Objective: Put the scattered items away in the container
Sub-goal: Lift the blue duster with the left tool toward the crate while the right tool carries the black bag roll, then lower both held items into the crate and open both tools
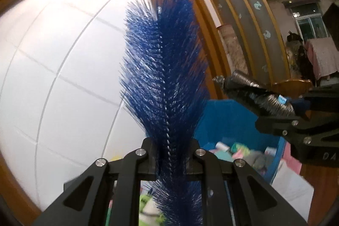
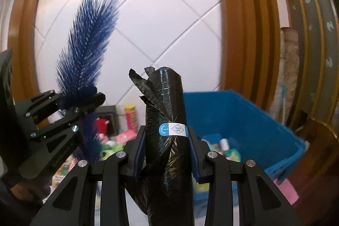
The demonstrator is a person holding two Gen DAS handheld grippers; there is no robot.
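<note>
My left gripper (image 1: 171, 154) is shut on a blue bottle brush (image 1: 165, 69), which stands upright between the fingers; it also shows in the right wrist view (image 2: 86, 52), held by the left gripper (image 2: 81, 102). My right gripper (image 2: 167, 151) is shut on a roll of black trash bags (image 2: 167, 120) with a blue-white label band; the roll shows in the left wrist view (image 1: 254, 94), held by the right gripper (image 1: 296, 111). The blue bin (image 2: 243, 118) sits below and to the right, with small items inside. Both grippers are raised above it.
A white tiled wall (image 2: 148, 14) with a wooden frame (image 2: 239, 24) stands behind. Several colourful items (image 2: 118, 137), including a red-yellow can (image 2: 131, 118), lie left of the bin. A pink cloth (image 1: 292, 160) lies by the blue bin (image 1: 228, 122). A slatted wooden screen (image 1: 243, 20) is at right.
</note>
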